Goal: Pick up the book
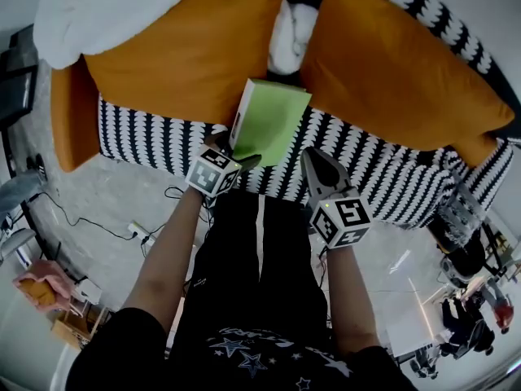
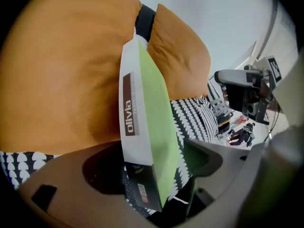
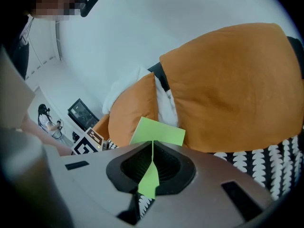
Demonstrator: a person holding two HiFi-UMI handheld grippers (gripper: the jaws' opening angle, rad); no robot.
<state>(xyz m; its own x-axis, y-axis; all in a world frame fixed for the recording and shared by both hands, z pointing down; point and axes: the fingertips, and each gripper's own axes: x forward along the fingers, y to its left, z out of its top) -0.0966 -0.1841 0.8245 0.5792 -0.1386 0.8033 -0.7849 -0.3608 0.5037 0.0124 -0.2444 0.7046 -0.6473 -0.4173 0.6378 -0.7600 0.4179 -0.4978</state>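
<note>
1. Left gripper (image 1: 242,160) is clamped on the book (image 1: 269,120) at its lower end only. The book is held tilted, clear of the sofa (image 1: 391,182).
2. Right gripper (image 1: 319,168) is closed on nothing, just beside the book.
3. Risk: with an end-only hold, the book may pivot or slip out.

We're looking down on a bed (image 1: 383,177) with a black-and-white patterned cover. A big orange cushion (image 1: 187,51) lies on its left half and a second orange cushion (image 1: 399,72) on its right. White bedding (image 1: 289,35) is bunched between them at the far side, and a smaller orange pillow (image 1: 73,116) hangs at the left end.
</note>
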